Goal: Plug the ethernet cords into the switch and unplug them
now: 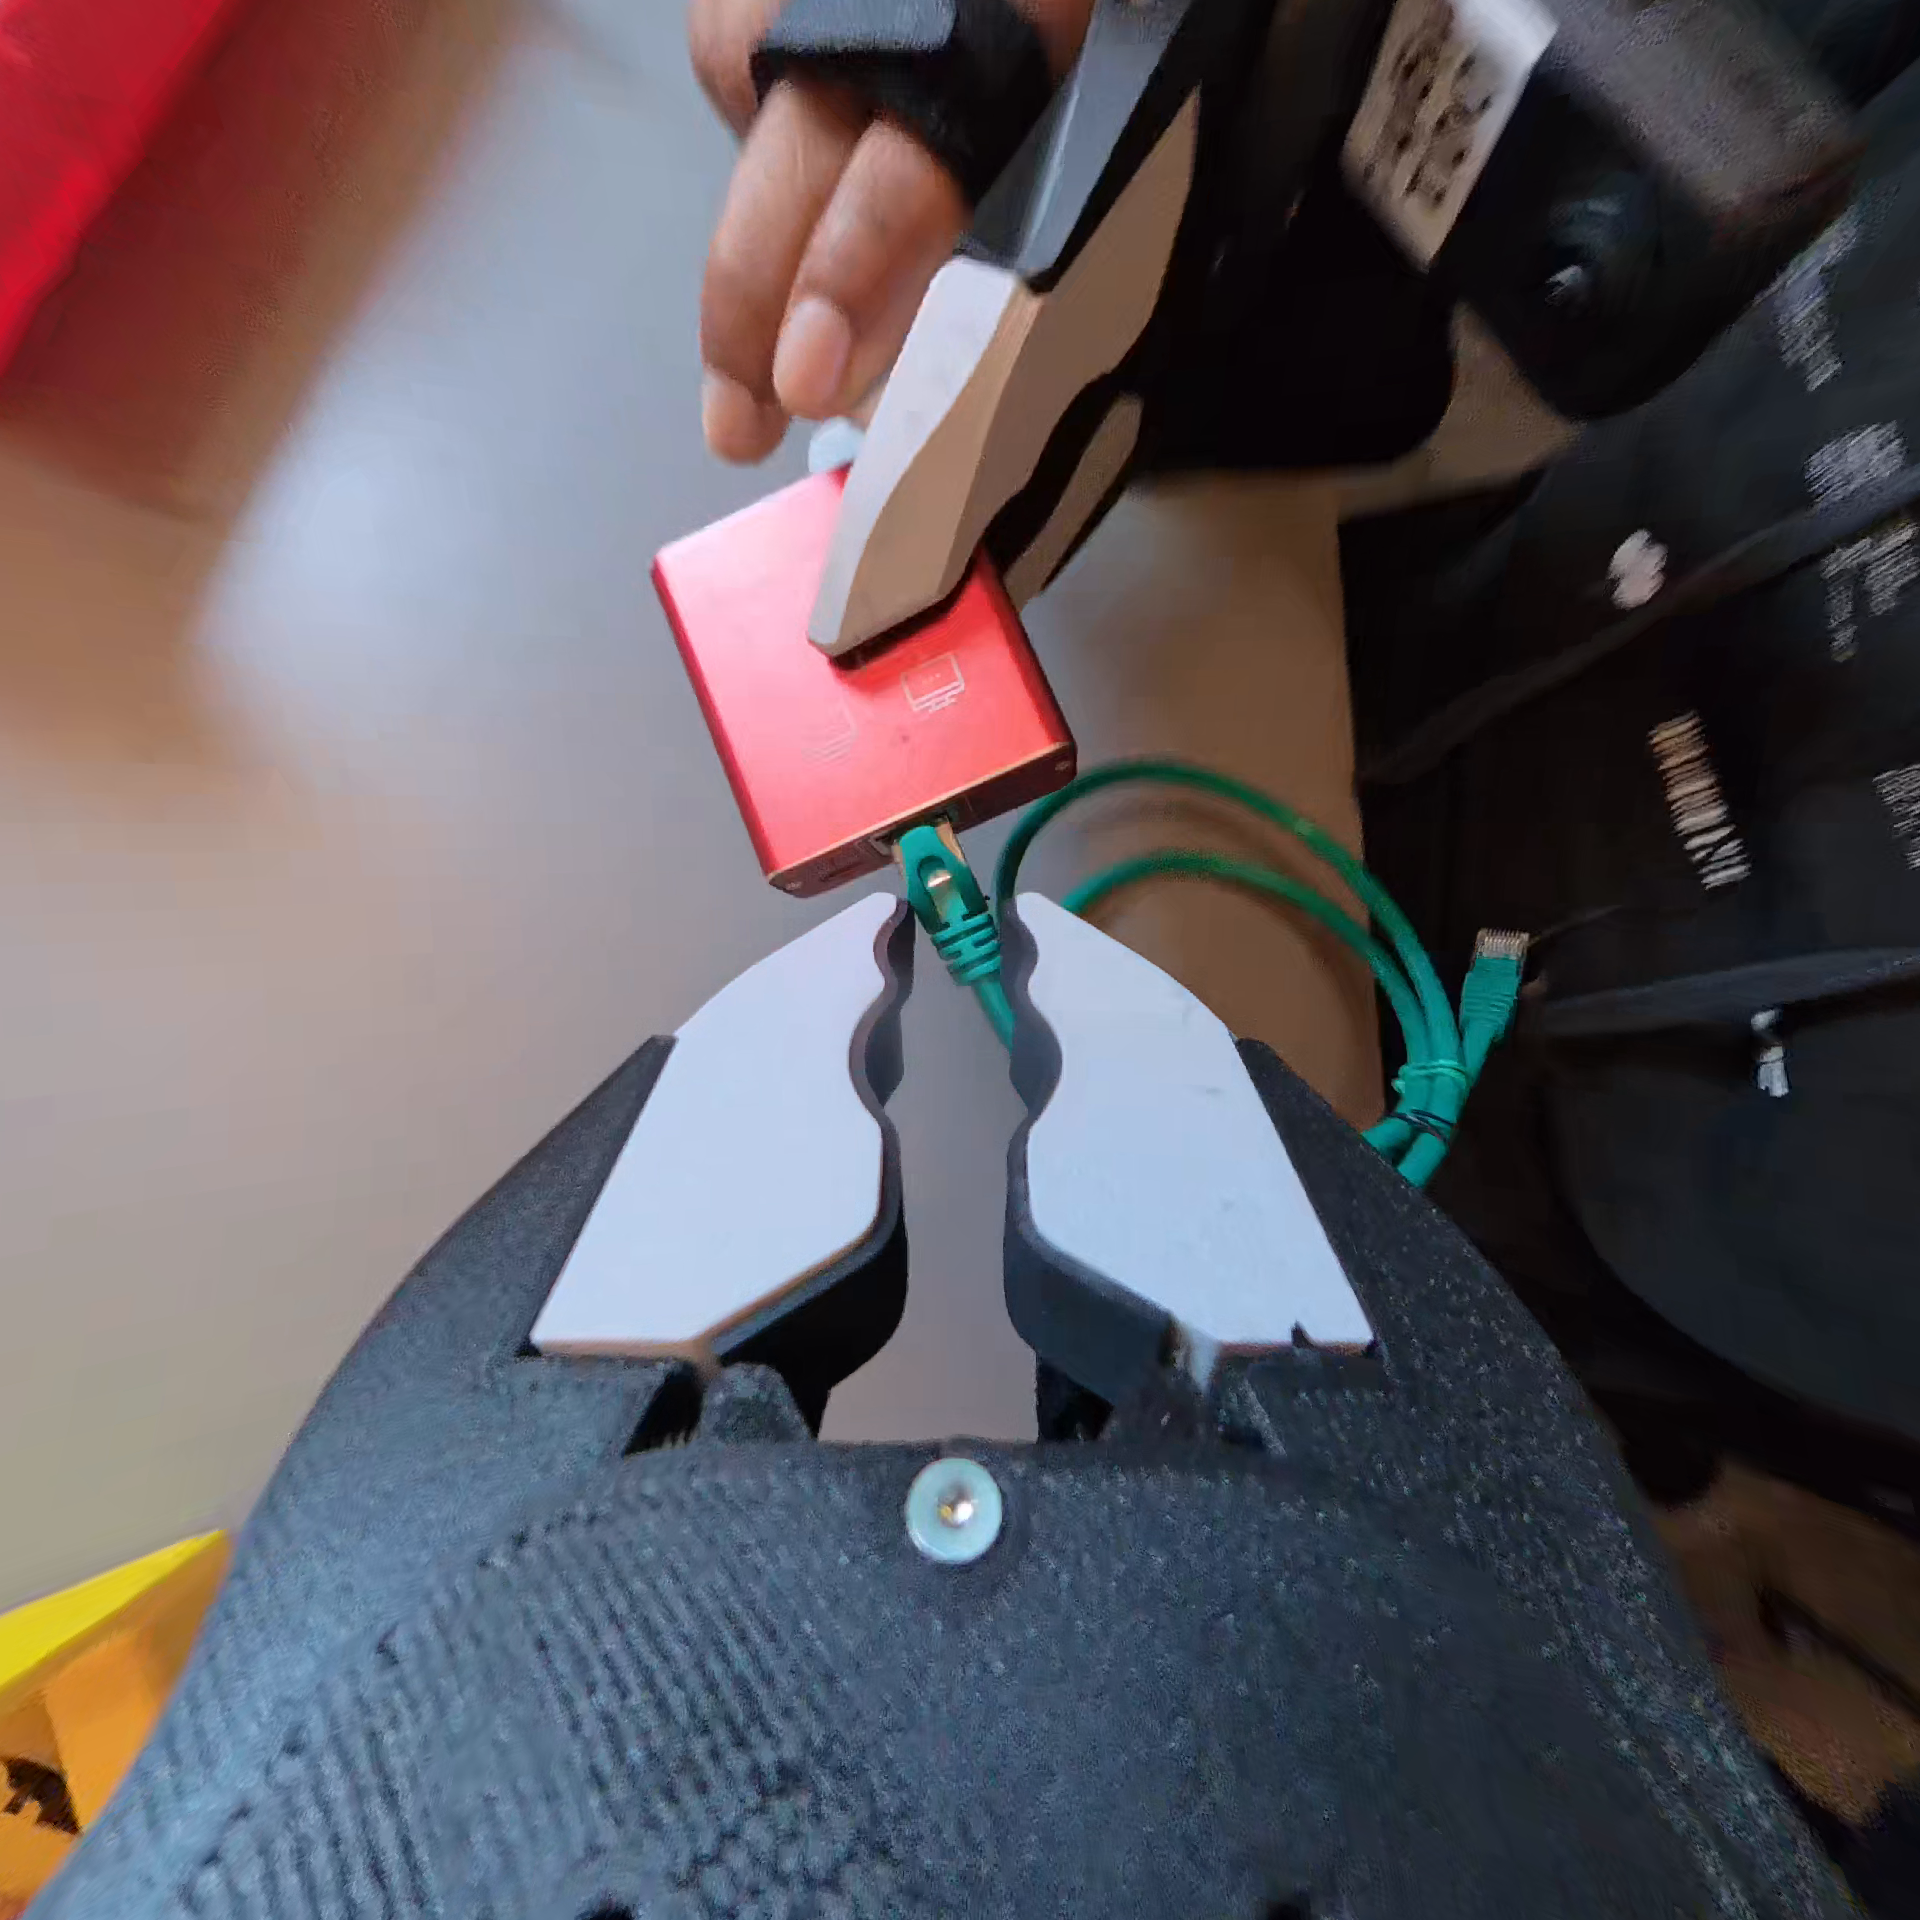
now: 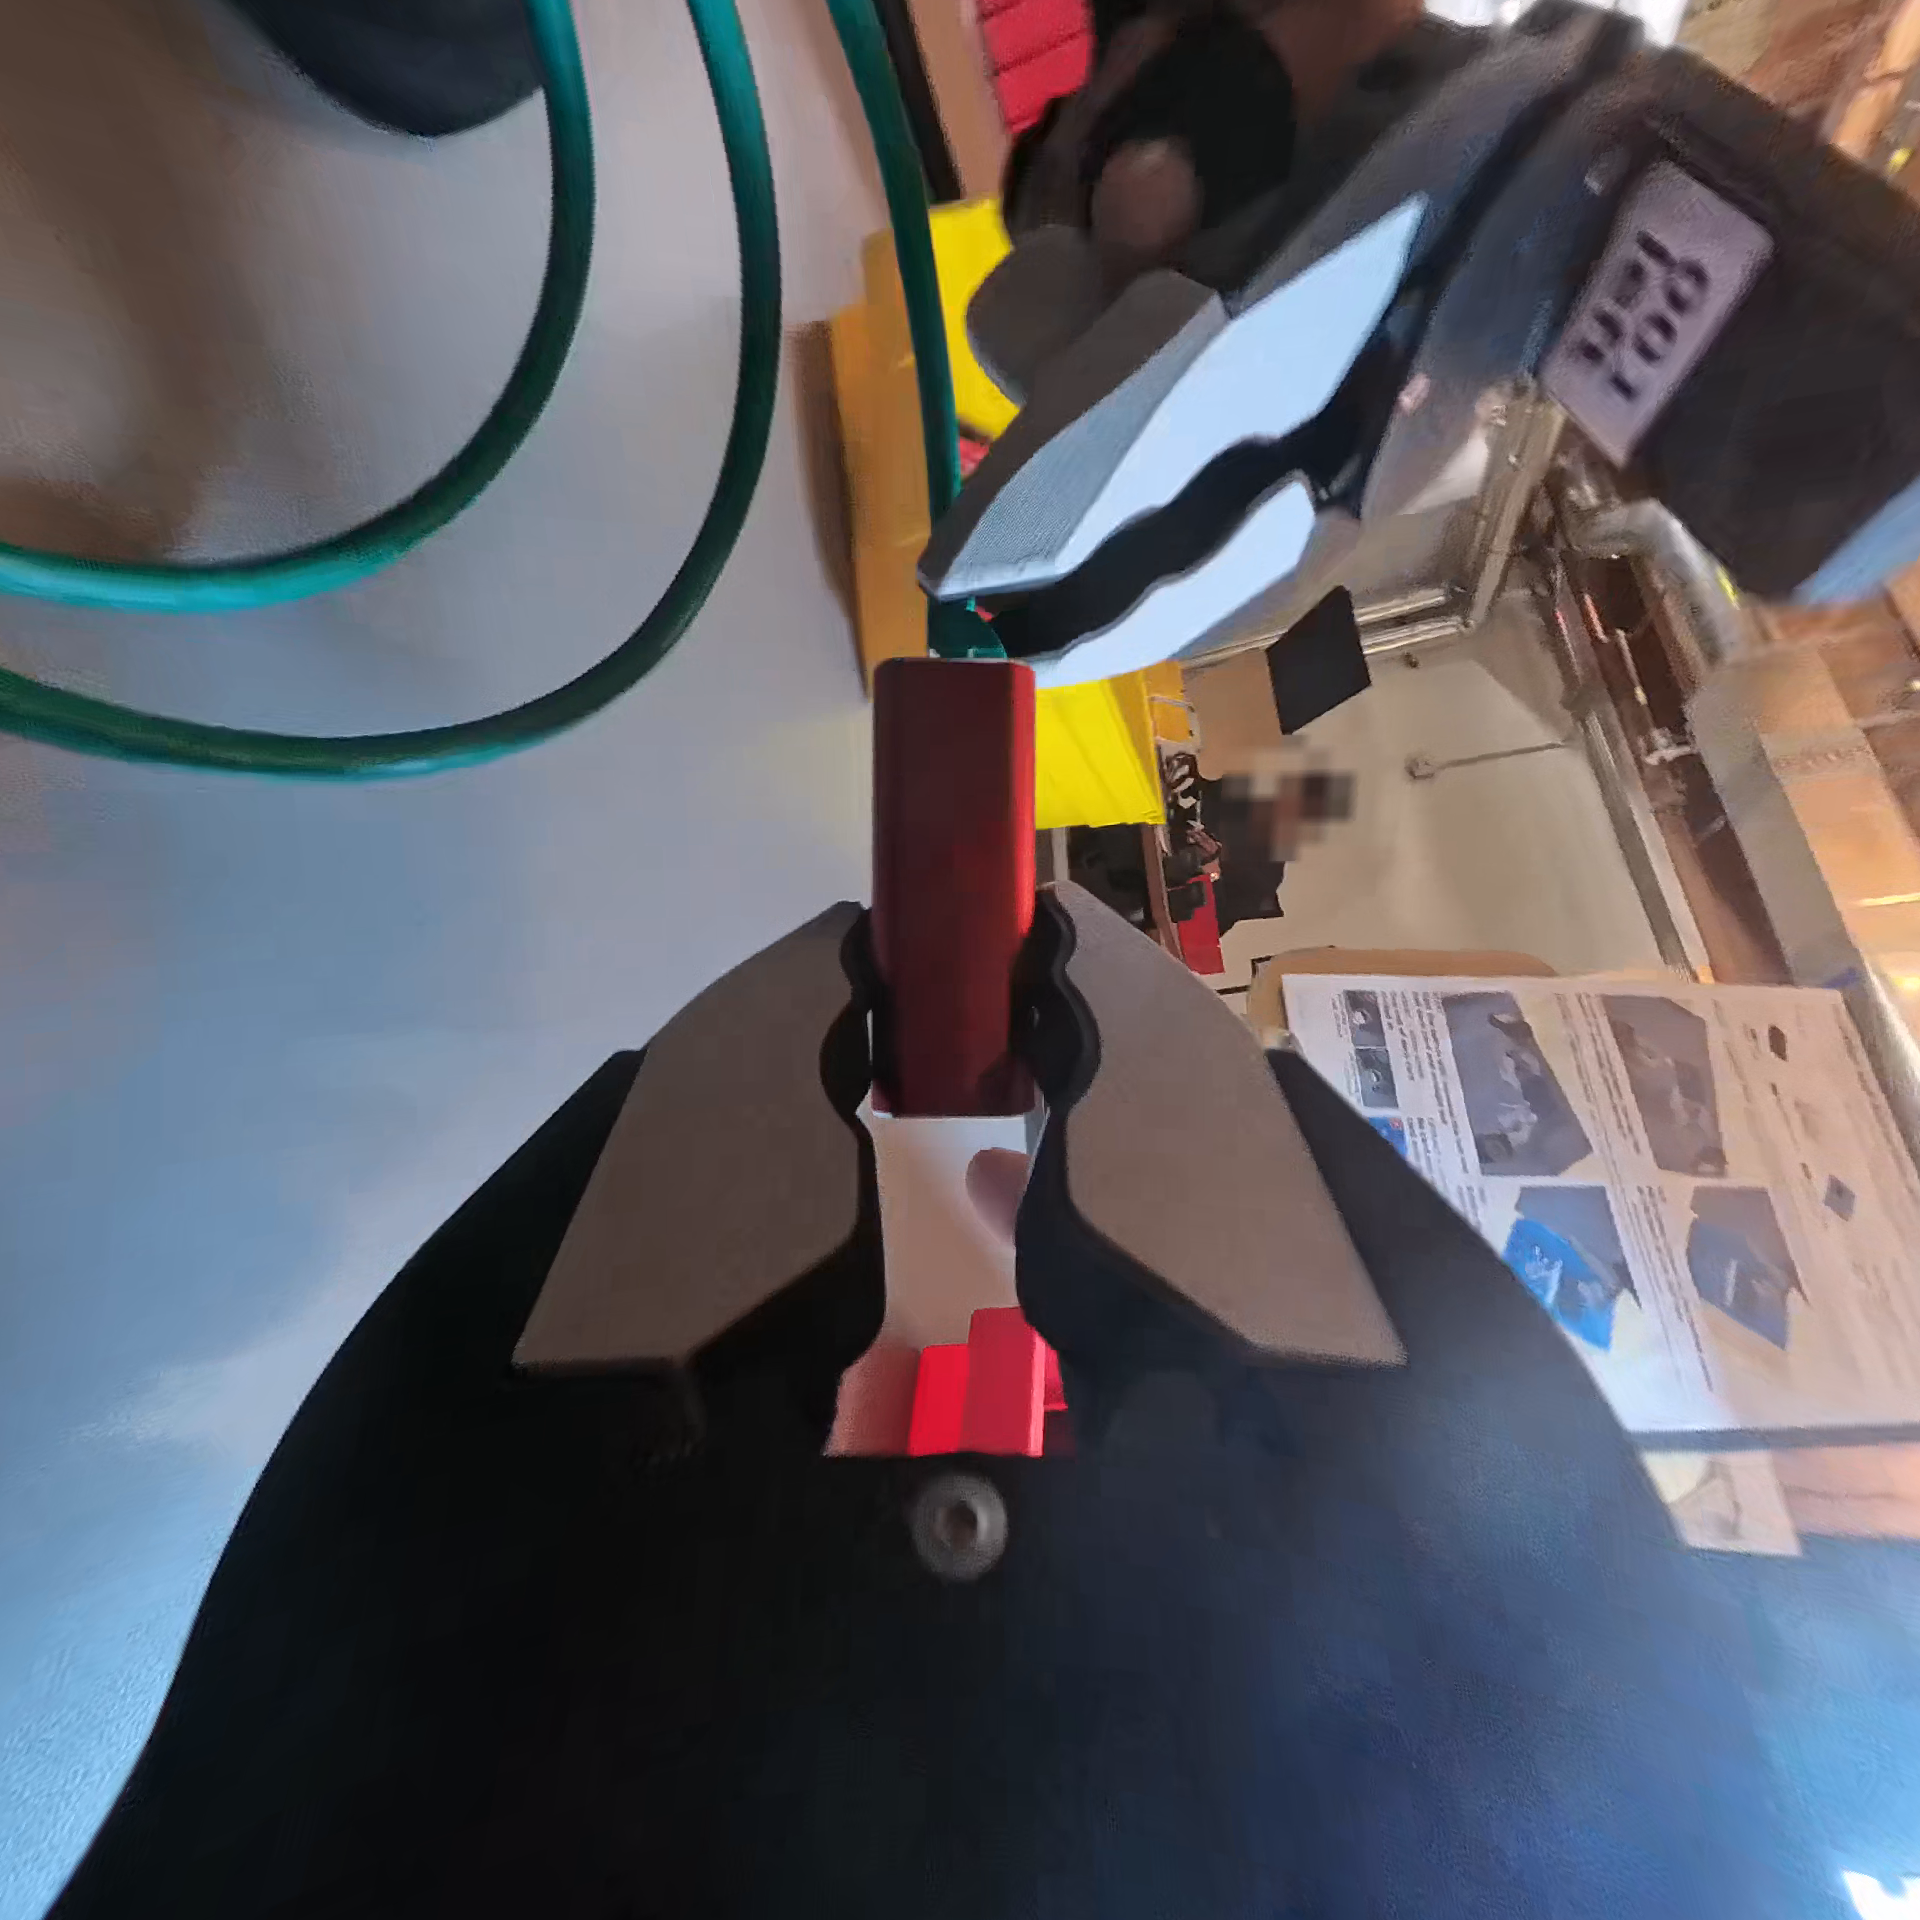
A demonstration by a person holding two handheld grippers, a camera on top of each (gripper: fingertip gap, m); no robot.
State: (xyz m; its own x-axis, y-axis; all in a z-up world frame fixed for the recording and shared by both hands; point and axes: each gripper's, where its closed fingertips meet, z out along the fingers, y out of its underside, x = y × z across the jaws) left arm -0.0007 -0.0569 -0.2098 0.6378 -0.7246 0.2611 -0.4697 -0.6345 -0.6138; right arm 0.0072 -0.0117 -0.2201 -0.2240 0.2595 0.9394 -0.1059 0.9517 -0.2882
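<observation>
Looking along the left gripper [image 1: 958, 914]: spread a little, flanking the green plug [image 1: 951, 902] and its boot without clearly pinching; contact too close to call. Sitting in the port on the near edge of the red switch [image 1: 862, 691], plug axis running straight back between the jaws, cord [image 1: 1226, 883] trailing out to the right in loops, a second free plug [image 1: 1491, 982] dangling well off to the right. Holding the switch from the far side, the right gripper [image 1: 894, 623] pinching its flat faces, a hand [image 1: 821, 260] behind it. Judging the pull line as straight back along the plug. Looking along the right gripper [image 2: 954, 997]: pressed onto the switch [image 2: 954, 862], its length pointing dead ahead, away from the camera. Meeting it at the far end, the left gripper [image 2: 997, 603] coming in from the upper right, cord [image 2: 748, 416] looping over the pale worktop [image 2: 312, 1039] at left. Left gripper nearer the plug; right one only bracing.
</observation>
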